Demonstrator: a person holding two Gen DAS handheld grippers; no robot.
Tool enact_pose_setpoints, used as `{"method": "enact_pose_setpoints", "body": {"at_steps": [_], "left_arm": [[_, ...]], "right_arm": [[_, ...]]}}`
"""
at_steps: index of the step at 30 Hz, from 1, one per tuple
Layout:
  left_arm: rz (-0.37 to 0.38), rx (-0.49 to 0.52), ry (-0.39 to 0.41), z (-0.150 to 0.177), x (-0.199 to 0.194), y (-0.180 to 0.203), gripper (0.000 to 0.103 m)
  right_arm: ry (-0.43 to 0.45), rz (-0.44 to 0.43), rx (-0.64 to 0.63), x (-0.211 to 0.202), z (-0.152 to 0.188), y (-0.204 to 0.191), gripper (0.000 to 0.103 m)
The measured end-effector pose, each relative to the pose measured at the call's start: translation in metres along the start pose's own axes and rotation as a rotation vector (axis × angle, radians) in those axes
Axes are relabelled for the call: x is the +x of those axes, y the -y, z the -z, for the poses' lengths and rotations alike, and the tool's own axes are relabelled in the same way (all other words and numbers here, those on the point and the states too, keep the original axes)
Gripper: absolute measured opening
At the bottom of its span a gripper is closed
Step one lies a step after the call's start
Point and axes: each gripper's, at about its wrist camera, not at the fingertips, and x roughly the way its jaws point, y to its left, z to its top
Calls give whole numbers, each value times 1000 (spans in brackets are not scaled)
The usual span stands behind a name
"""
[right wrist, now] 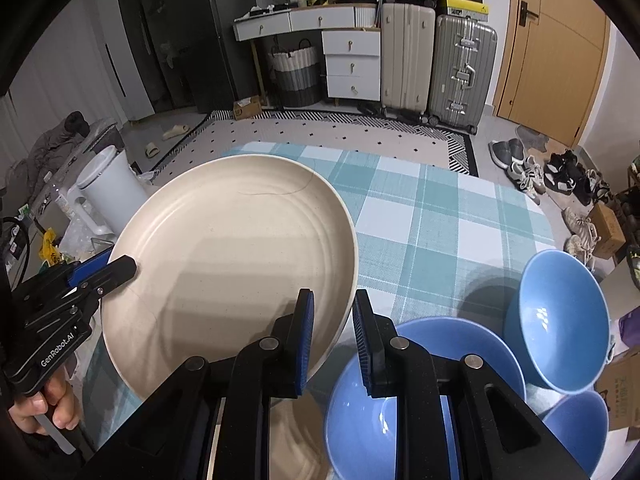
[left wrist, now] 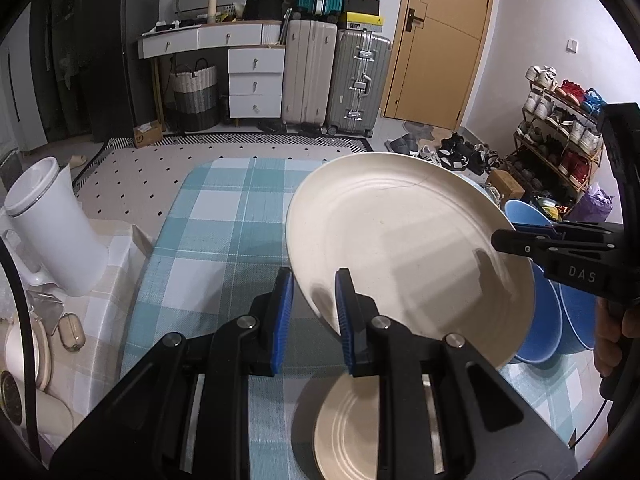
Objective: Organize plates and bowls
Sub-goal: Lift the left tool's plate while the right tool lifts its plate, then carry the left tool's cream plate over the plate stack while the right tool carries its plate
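Both tools pinch cream plate (left wrist: 404,236) rim, opposite edges (plate tilted, above checked cloth (left wrist: 224,240)).

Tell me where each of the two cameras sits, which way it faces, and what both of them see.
Left wrist view: rides on the left gripper, looking forward and down over the checked tablecloth at the cream plate it grips; the right gripper and a hand show at right.
Right wrist view: rides on the right gripper, looking down at the same cream plate and blue bowls; the left gripper and a hand show at left.
Shared: the plate, tablecloth, bowls, suitcases, door.
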Motion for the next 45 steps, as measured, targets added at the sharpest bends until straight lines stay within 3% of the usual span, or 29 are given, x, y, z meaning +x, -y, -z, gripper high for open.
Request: {"method": "enact_pose_setpoints", "body": {"at_steps": [18, 31, 45], "left_arm": [[2, 33, 56, 28, -86, 36, 18], [-7, 38, 71, 54, -109, 39, 18], [-2, 12, 77, 91, -110, 29, 18]], "right_arm": [[64, -4, 19, -60, 40, -10, 20], [96, -15, 18, -84, 78, -24, 20], [87, 11, -9, -76, 116, -41, 20]]}}
